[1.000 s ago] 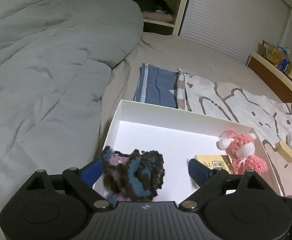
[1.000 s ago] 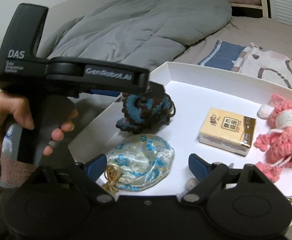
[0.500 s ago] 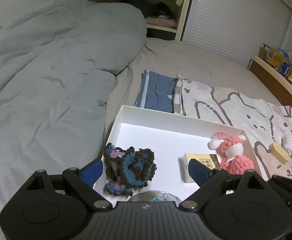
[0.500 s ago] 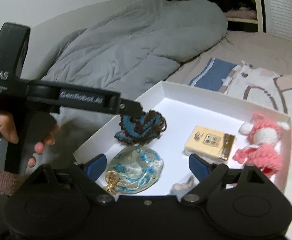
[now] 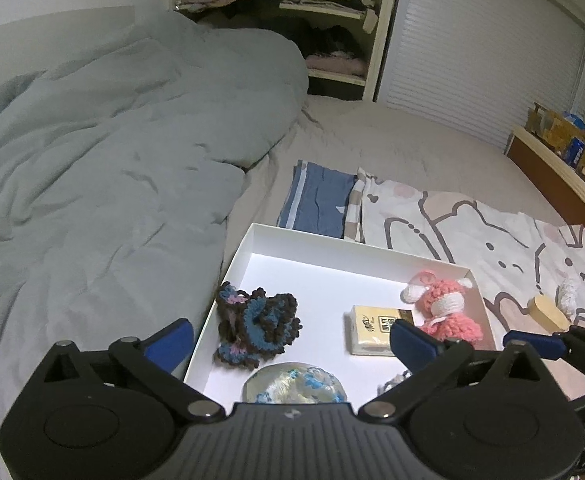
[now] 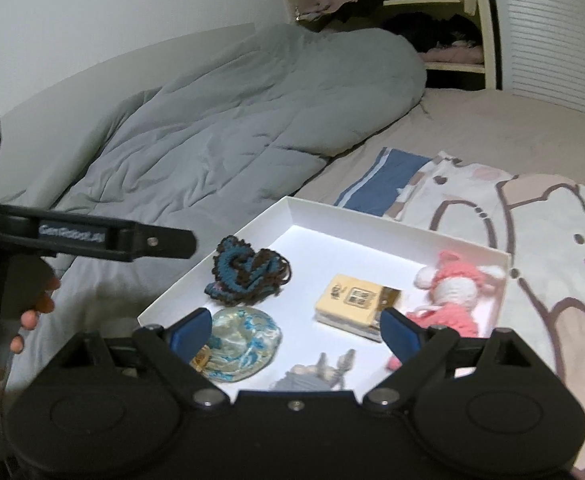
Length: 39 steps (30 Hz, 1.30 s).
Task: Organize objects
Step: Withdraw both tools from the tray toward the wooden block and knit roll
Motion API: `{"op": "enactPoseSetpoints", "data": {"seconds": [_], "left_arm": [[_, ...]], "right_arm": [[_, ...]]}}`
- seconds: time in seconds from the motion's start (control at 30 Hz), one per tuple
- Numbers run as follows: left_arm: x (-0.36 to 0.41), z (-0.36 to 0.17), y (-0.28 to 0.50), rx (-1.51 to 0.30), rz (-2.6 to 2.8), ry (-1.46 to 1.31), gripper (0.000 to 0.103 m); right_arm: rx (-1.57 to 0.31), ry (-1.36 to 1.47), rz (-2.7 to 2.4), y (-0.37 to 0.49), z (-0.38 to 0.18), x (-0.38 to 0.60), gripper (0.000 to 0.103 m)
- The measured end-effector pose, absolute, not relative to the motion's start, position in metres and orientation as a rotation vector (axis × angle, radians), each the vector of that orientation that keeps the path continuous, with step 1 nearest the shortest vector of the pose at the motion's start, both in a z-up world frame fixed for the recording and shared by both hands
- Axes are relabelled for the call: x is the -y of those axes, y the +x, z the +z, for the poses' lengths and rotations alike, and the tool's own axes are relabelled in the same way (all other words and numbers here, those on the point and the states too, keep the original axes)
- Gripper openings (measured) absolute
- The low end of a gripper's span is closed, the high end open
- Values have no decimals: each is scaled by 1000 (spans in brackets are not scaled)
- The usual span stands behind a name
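The left gripper (image 5: 291,340) has just been opening; it hangs wide with nothing between its pads. The right gripper (image 6: 295,330) gapes empty too. In the white box (image 6: 392,222) on the bed (image 5: 412,148), the crocheted pouch (image 5: 257,326) lies at nine o'clock, the pink doll (image 5: 444,308) at three.

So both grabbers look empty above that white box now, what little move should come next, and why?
Probably swing the right gripper toward the small tan block lying on the cat-print blanket beside the white box. Both grippers are open and hold nothing, the left gripper having just widened, and the block appears to be still outside the box.
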<state>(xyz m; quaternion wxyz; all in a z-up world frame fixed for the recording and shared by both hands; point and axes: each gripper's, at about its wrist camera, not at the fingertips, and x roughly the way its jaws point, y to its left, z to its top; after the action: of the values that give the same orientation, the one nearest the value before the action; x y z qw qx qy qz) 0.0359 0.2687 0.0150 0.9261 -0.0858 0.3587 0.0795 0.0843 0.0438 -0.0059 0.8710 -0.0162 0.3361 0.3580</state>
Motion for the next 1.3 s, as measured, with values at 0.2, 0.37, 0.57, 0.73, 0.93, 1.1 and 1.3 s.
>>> {"op": "enactPoseSetpoints", "data": {"seconds": [0.2, 0.37, 0.57, 0.73, 0.93, 1.1, 1.3], "left_arm": [[-255, 22, 19, -730, 173, -183, 103], [-241, 27, 4, -714, 171, -180, 103], [-225, 30, -13, -691, 174, -145, 103], [-212, 29, -24, -682, 183, -104, 103], [-205, 24, -34, -671, 198, -102, 103], [-203, 22, -39, -658, 207, -112, 103], [-199, 19, -43, -660, 232, -88, 103]], "right_arm": [[-684, -54, 734, 79, 2, -24, 93], [-671, -67, 716, 75, 6, -8, 94], [-659, -80, 697, 74, 10, 10, 98], [-643, -93, 689, 71, 10, 22, 103], [-642, -87, 684, 69, 10, 35, 103], [-639, -100, 676, 70, 9, 42, 103], [-637, -100, 674, 72, 10, 49, 103]]}}
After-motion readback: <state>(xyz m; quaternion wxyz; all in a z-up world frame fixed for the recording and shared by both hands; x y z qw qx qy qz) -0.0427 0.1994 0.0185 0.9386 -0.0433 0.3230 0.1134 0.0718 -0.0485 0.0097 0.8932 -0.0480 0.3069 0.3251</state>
